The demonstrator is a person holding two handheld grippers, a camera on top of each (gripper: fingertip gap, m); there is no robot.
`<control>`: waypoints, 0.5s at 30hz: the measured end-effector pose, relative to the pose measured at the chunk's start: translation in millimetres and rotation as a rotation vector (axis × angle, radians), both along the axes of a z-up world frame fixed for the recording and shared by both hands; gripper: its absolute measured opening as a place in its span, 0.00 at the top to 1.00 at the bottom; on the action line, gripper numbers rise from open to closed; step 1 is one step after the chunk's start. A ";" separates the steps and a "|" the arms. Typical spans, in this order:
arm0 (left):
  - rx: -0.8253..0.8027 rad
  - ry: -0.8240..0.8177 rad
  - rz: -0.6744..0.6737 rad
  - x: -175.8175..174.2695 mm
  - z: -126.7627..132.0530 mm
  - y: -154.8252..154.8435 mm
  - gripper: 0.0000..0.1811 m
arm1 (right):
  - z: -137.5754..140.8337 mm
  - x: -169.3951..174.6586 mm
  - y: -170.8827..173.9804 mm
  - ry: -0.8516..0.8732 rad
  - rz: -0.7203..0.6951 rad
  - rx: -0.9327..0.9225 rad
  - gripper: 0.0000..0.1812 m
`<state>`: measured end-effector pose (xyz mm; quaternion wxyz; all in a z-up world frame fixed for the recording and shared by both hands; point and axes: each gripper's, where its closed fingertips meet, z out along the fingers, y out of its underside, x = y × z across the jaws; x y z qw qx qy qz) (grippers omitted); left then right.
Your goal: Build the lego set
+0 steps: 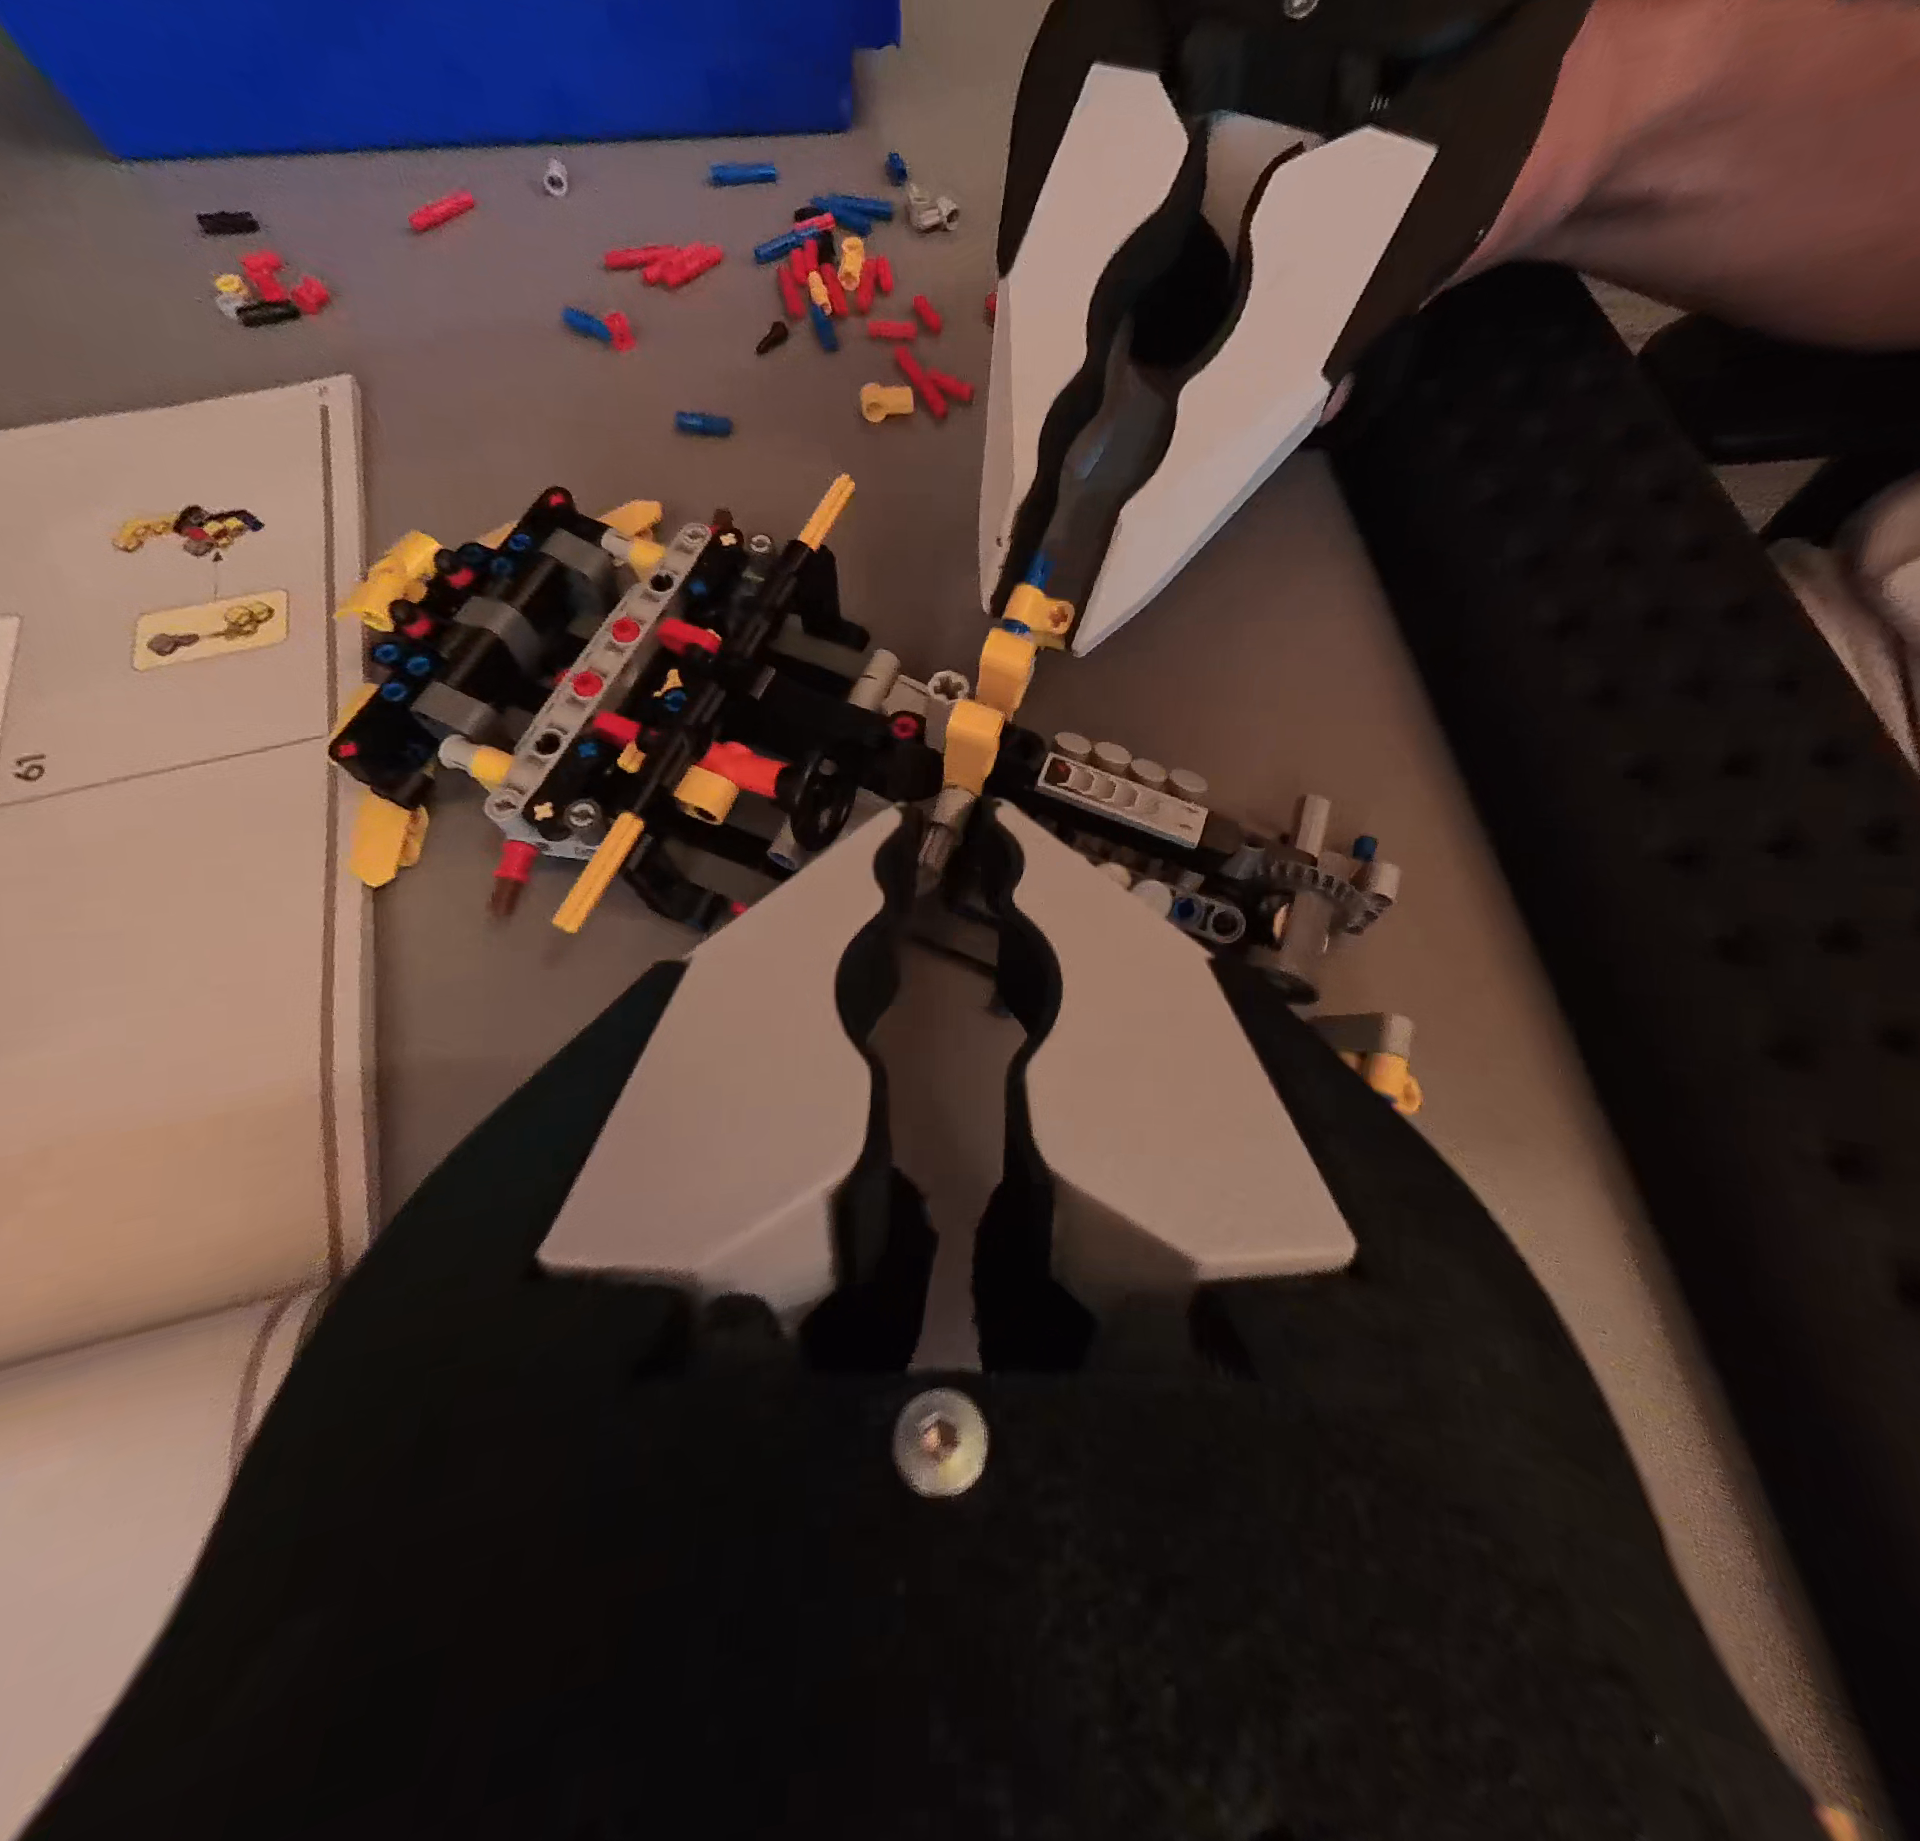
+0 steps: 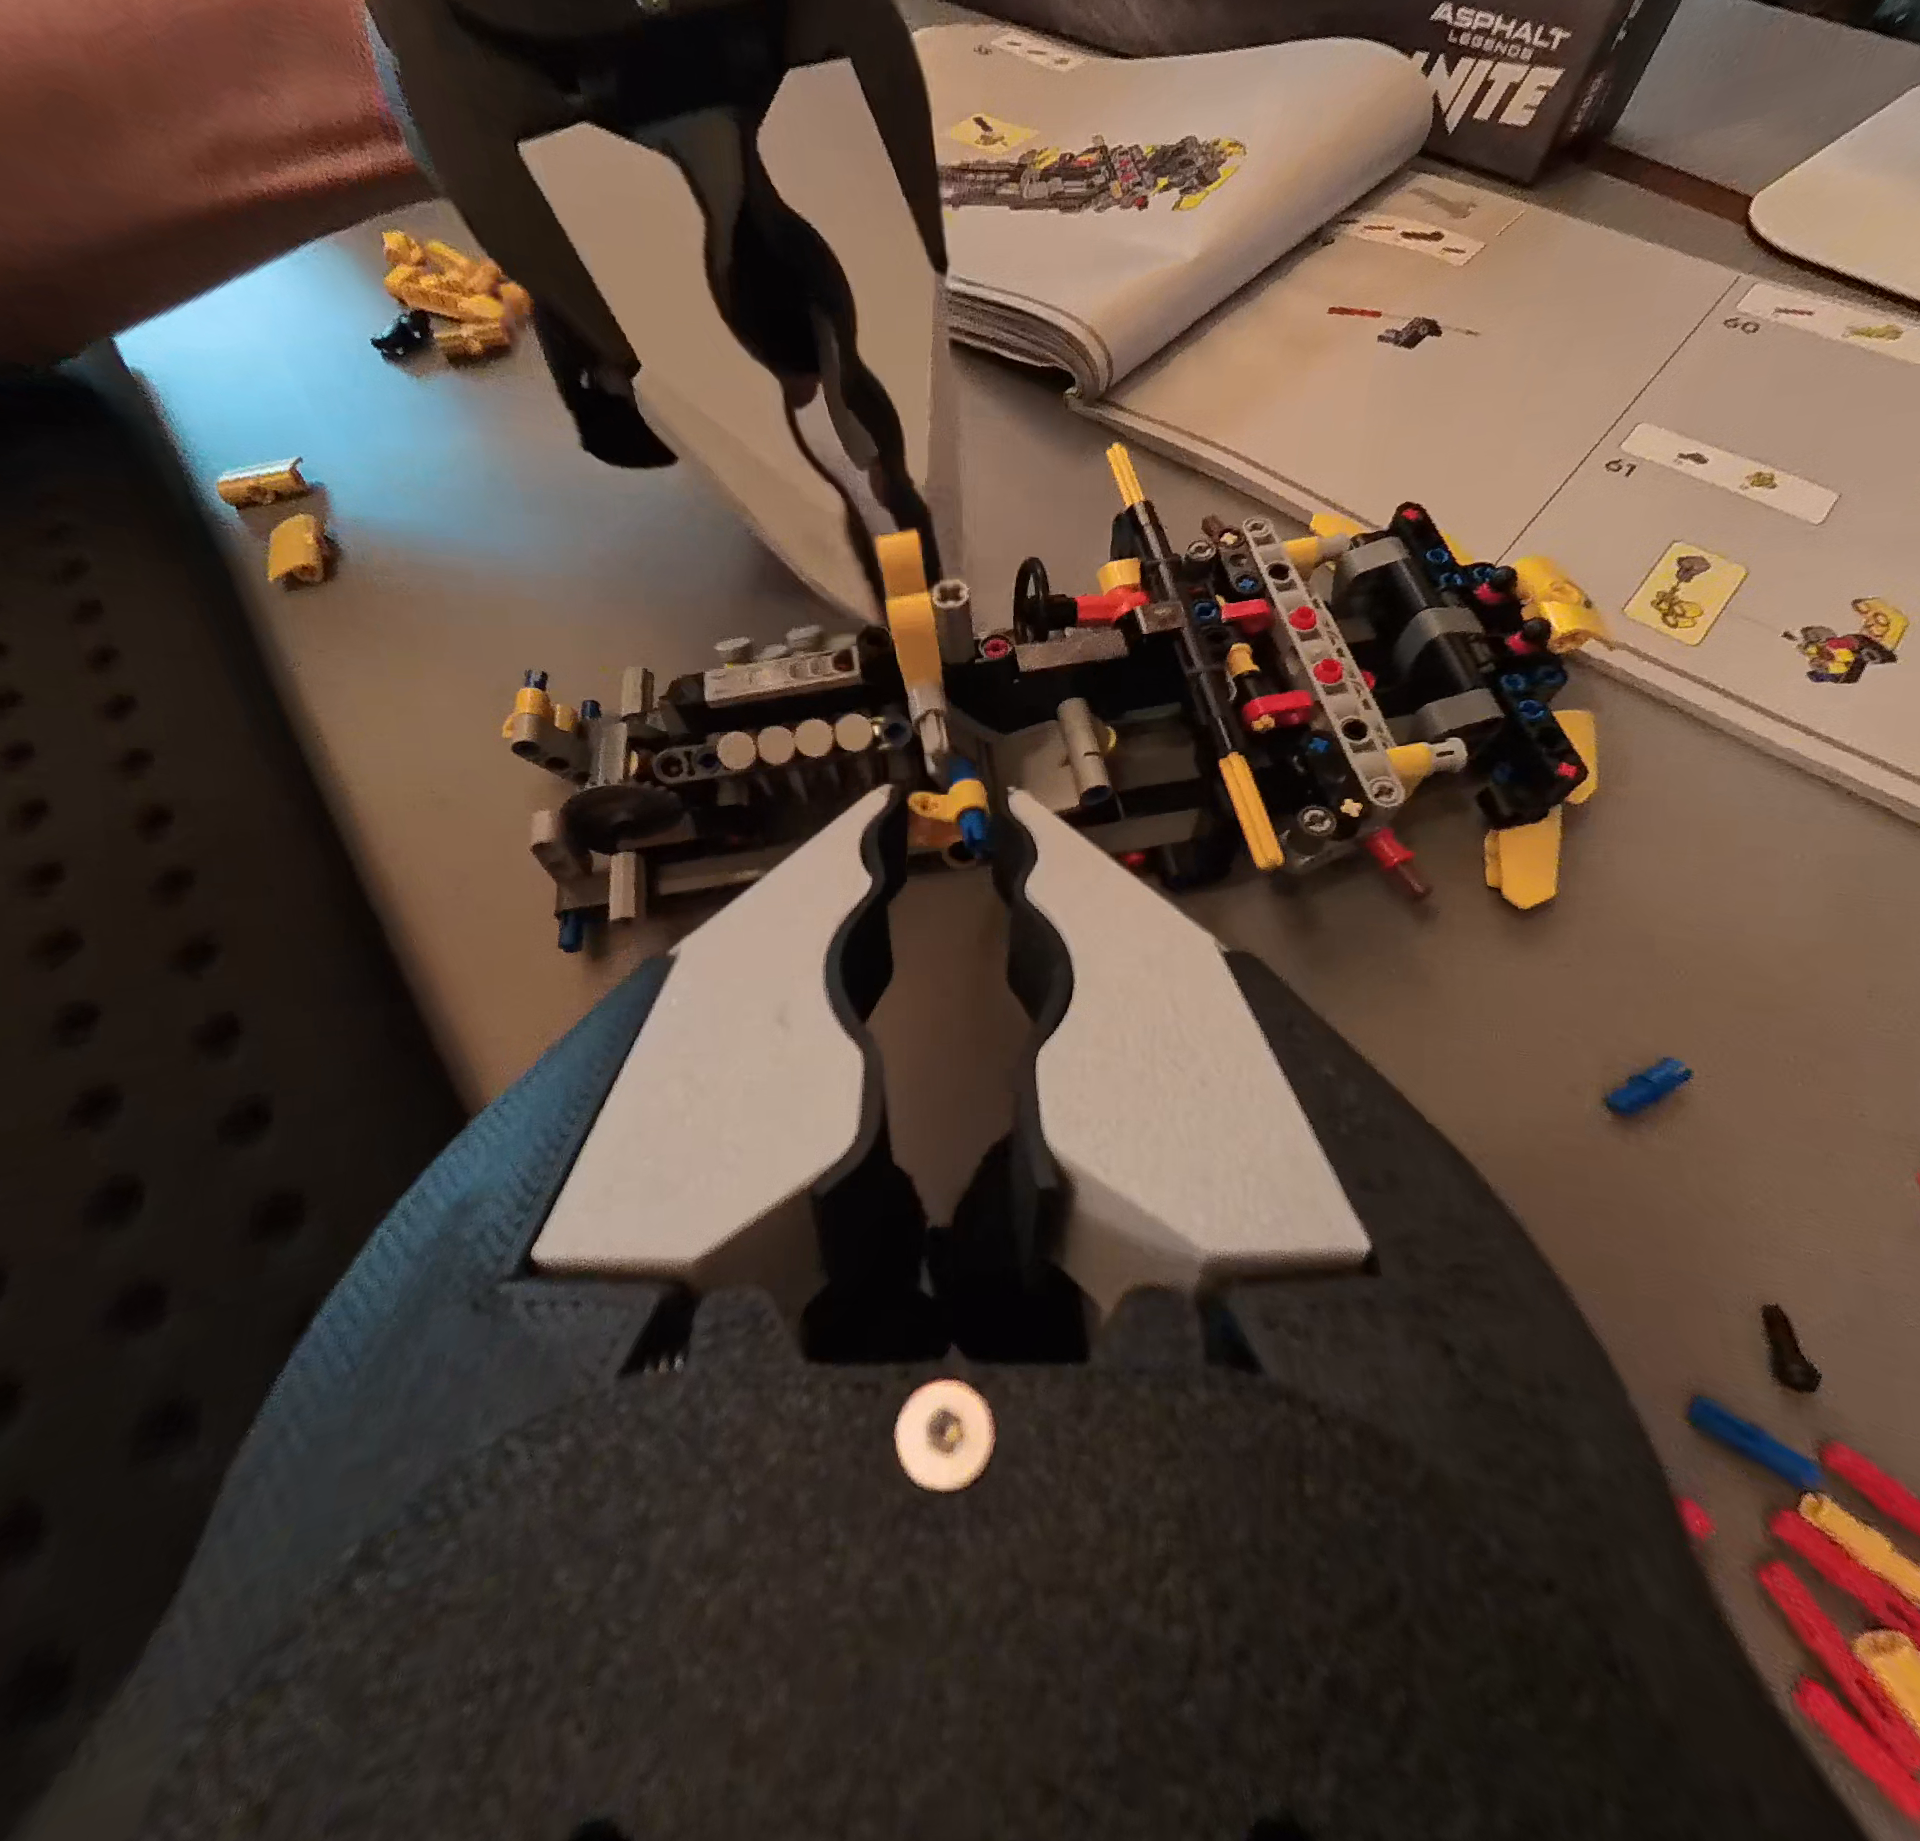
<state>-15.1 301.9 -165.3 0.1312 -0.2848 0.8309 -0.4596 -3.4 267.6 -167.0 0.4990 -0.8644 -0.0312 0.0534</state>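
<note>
**Two grippers meet over a half-built car chassis**

Grey-padded fingers of the left gripper [image 1: 948,825] fill the foreground of its own wrist view, pinched on the near end of a small yellow-and-grey linkage [image 1: 982,721] that stands at the middle of the chassis [image 1: 665,690]. From the opposite side the right gripper [image 1: 1044,617] clamps the yellow connector with a blue pin at the linkage's far end; its own view shows that connector [image 2: 948,817] at its tips. Whether the linkage is seated yet cannot be told.

Judging by the pictures, the build is well under way but far from finished: the long black, grey and yellow frame lies flat on the grey table [image 1: 1403,700], with an engine block of round grey cylinders [image 2: 795,742], a steering wheel [image 2: 1032,586] and yellow axles [image 1: 597,872] in place, yet no wheels or body panels show. The instruction booklet [image 1: 166,960] lies open just beside the frame.

Farther off, loose red, blue and yellow pins [image 1: 831,285] are scattered across the table, a heap of yellow pieces [image 2: 452,300] waits near the edge, and a blue bin [image 1: 447,35] and the set's dark box [image 2: 1351,25] stand behind. A dark perforated chair [image 1: 1662,856] crowds the table edge, and each gripper blocks much of the other's sight of the joint.
</note>
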 end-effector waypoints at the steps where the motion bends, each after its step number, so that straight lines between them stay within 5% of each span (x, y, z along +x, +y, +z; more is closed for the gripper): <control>1: 0.000 -0.008 -0.017 0.2 -0.4 -1.2 0.94 | -2.1 1.1 -1.3 0.001 -0.001 -0.012 0.92; 8: 0.009 0.039 0.004 0.3 4.1 -21.7 0.96 | -6.4 14.8 -9.8 0.016 -0.038 -0.034 0.92; 15: -0.048 -0.048 0.061 -16.6 48.9 -35.3 0.96 | 19.9 -4.5 -13.7 0.078 0.025 0.056 0.92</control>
